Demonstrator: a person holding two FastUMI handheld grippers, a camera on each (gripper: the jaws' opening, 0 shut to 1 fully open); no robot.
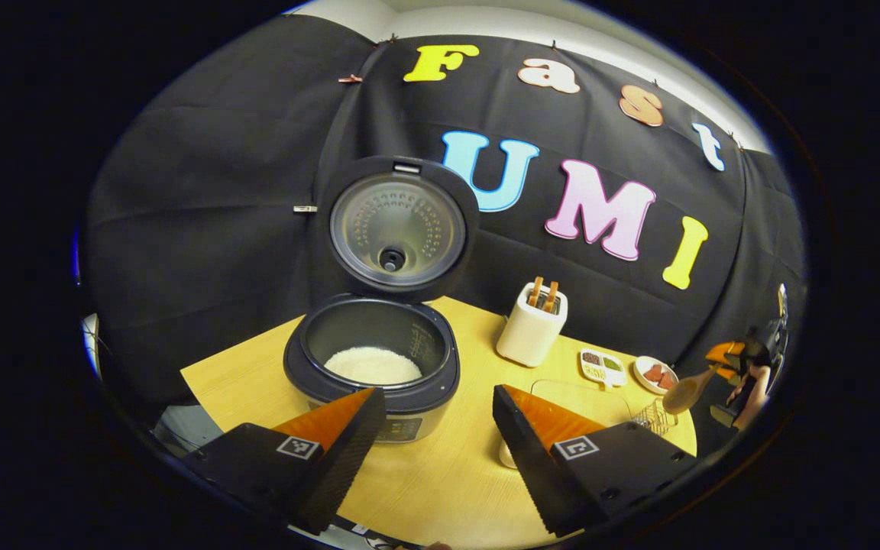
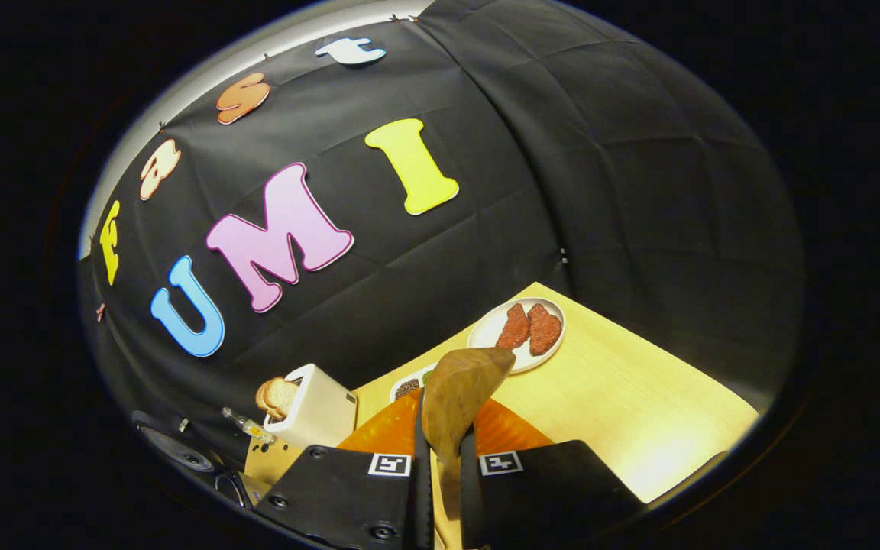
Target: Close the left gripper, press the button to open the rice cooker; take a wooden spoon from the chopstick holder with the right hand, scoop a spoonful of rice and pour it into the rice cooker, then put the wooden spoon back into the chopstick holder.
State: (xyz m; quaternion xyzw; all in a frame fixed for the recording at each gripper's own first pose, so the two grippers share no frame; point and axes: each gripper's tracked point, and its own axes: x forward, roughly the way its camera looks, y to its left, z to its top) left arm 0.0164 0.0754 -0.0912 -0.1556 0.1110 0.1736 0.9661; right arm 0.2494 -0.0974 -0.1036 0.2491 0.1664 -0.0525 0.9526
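Note:
The rice cooker [image 1: 371, 359] stands open with its lid [image 1: 398, 229] upright and white rice [image 1: 373, 365] in the pot. My left gripper [image 1: 434, 393] is open just in front of it, holding nothing. The white chopstick holder [image 1: 532, 327] [image 2: 318, 412] with wooden handles in it stands to the cooker's right. My right gripper [image 2: 440, 439] is shut on the wooden spoon [image 2: 459, 393], whose bowl points up and away. In the left gripper view, that right gripper [image 1: 742, 367] hovers at the table's far right with the spoon [image 1: 683, 393]; no rice shows on it.
A plate of red meat slices [image 2: 520, 328] [image 1: 655, 374] and a divided dish of seasonings [image 1: 602, 367] [image 2: 409, 386] lie right of the holder. A small wire rack [image 1: 654, 416] sits near the right edge of the wooden table [image 1: 448, 481].

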